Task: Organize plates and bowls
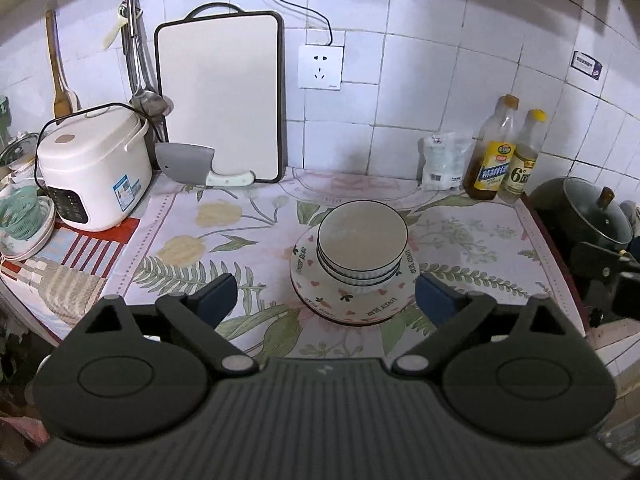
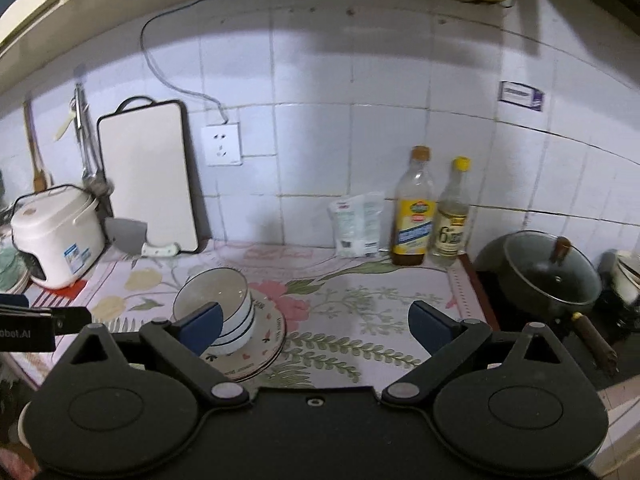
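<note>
A stack of white bowls (image 1: 362, 240) with dark rims sits on a stack of patterned plates (image 1: 352, 300) on the floral cloth. My left gripper (image 1: 325, 294) is open and empty, just in front of the stack. In the right wrist view the bowls (image 2: 218, 300) and plates (image 2: 264, 340) lie at the left, partly behind my left finger (image 2: 200, 326). My right gripper (image 2: 314, 326) is open and empty, to the right of the stack and above the cloth.
A white rice cooker (image 1: 90, 168), a cleaver (image 1: 192, 166) and a cutting board (image 1: 218, 96) stand at the back left. Two bottles (image 1: 504, 152) and a bag (image 1: 442, 160) stand at the back right. A lidded dark pot (image 2: 548, 268) sits on the stove at right.
</note>
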Motion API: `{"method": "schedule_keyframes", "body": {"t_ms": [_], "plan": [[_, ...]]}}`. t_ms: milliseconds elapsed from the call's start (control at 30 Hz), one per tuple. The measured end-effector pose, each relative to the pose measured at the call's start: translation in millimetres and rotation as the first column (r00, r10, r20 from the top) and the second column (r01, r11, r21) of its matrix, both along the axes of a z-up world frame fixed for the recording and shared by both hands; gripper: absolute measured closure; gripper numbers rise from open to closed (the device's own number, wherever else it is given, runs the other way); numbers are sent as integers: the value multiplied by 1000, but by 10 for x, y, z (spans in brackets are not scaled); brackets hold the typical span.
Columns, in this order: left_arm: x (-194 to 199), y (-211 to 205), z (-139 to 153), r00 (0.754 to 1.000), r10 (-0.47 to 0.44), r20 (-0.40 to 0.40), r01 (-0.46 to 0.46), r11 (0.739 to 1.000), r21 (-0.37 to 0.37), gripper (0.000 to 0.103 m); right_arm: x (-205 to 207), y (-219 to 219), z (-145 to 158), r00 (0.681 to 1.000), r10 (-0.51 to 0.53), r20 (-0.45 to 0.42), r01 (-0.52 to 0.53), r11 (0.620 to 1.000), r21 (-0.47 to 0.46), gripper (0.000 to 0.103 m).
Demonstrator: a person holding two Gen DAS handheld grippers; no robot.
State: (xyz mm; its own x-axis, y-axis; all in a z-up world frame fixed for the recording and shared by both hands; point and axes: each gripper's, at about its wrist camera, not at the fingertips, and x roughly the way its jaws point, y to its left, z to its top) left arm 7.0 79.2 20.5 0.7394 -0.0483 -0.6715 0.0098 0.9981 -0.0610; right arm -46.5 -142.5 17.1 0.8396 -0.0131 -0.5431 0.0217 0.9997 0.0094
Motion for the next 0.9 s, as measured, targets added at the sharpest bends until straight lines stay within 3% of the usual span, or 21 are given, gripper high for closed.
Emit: {"method": "schedule_keyframes", "body": {"t_ms": [400,600,900], "plan": [[-76,-62,-122,999,-13,-33,14,1000,9,6,-142,147,-89,995,40,-89,-42,999,-14,2],[-99,-93,-129,999,-24,-35,26,998,57,6,-210,294,-199,996,38,-76,-46,993,-105,3],[-85,-84,-211,999,-15,-47,19,997,75,6,-204,223,-214,998,-7,-67,0,994,-113,3]]}}
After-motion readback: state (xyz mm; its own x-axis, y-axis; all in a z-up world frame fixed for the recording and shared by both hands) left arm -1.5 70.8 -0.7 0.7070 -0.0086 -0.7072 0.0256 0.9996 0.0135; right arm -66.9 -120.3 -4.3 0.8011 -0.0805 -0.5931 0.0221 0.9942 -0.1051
